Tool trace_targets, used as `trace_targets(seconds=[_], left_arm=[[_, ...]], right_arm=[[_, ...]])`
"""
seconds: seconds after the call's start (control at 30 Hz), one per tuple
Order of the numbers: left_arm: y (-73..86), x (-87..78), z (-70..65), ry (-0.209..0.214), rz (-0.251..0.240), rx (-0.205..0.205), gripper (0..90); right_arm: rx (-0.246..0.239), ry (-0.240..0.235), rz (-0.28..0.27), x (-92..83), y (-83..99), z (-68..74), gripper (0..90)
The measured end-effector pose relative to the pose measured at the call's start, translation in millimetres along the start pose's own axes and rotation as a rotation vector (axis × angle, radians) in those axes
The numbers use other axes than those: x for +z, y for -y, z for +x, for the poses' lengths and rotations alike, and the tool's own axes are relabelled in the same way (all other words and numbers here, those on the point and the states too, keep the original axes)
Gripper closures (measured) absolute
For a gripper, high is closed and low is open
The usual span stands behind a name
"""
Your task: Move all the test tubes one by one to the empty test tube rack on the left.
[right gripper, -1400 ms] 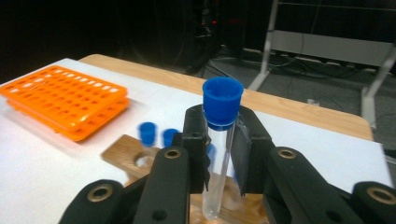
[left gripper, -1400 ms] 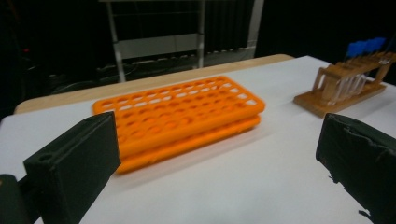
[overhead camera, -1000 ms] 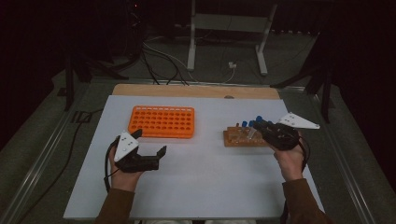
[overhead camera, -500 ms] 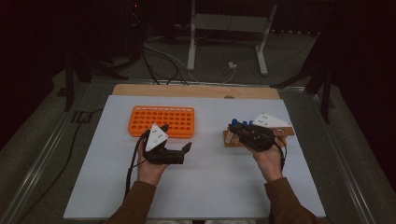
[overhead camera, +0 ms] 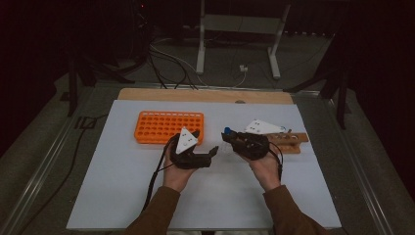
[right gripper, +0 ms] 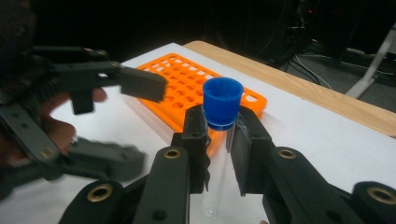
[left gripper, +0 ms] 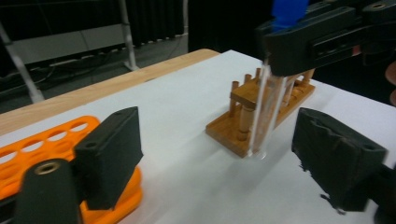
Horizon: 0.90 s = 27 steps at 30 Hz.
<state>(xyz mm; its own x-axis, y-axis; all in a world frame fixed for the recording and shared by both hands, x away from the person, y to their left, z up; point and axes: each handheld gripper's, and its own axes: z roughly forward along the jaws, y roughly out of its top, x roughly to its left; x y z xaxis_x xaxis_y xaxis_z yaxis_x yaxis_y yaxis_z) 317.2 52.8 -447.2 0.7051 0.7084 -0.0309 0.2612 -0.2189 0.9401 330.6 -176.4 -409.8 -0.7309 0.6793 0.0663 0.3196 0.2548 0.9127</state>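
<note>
My right gripper (overhead camera: pixel 229 138) is shut on a clear test tube (right gripper: pixel 216 168) just below its blue cap (right gripper: pixel 223 101), holding it upright above the white board. My left gripper (overhead camera: pixel 205 143) faces it from the left, open. Its jaws have just been closing, with nothing pressed between them. In the left gripper view the tube (left gripper: pixel 265 112) hangs a little ahead of the gap between my left gripper's (left gripper: pixel 224 161) pads, untouched. The orange tube rack (overhead camera: pixel 166 126) lies behind the left hand. A wooden rack (overhead camera: pixel 293 142) stands to the right of the right hand.
The white board (overhead camera: pixel 112 196) covers the table, with a wooden strip (overhead camera: pixel 205 95) along its far edge. Cables and a metal stand's legs (overhead camera: pixel 200 54) lie on the floor beyond. Each gripper trails a black cable toward the near edge.
Both hands have moved toward the middle of the board and now nearly meet. The right gripper carried the tube leftward, away from the wooden rack. The left jaws stand narrower than before.
</note>
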Motion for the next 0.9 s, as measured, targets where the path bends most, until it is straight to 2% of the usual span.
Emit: trace_targets(seconds=[0.03, 0.13, 0.27, 0.43, 0.57, 0.8, 0.9], left_arm=[[-0.4, 1.5, -1.1, 0.011, -0.003, 0.001, 22.5], [-1.4, 5.2, -3.1, 0.034, -0.001, 0.007, 34.2], [-1.3, 7.7, -4.8, 0.070, 0.005, 0.021, 54.3], [-0.7, 9.2, -5.7, 0.100, 0.005, 0.030, 70.2], [0.0, 9.7, -6.6, 0.109, 0.006, 0.037, 76.7], [0.0, 9.0, -6.7, 0.102, 0.008, 0.060, 78.1], [1.4, 10.1, -4.7, 0.086, 0.018, 0.061, 78.2]], right_arm=[[0.000, 0.000, 0.000, 0.0, 0.0, 0.0, 77.1], [0.004, -0.010, -0.003, 3.5, -0.9, 3.6, 77.1], [0.000, -0.023, -0.002, 7.3, -1.3, 8.4, 77.1], [-0.007, -0.043, 0.008, 12.8, -0.9, 14.4, 77.1], [-0.009, -0.053, 0.009, 14.9, -0.8, 17.3, 77.1], [-0.002, -0.066, 0.005, 14.2, -0.2, 16.2, 76.5], [0.013, -0.068, -0.002, 13.4, 1.5, 13.7, 70.2]])
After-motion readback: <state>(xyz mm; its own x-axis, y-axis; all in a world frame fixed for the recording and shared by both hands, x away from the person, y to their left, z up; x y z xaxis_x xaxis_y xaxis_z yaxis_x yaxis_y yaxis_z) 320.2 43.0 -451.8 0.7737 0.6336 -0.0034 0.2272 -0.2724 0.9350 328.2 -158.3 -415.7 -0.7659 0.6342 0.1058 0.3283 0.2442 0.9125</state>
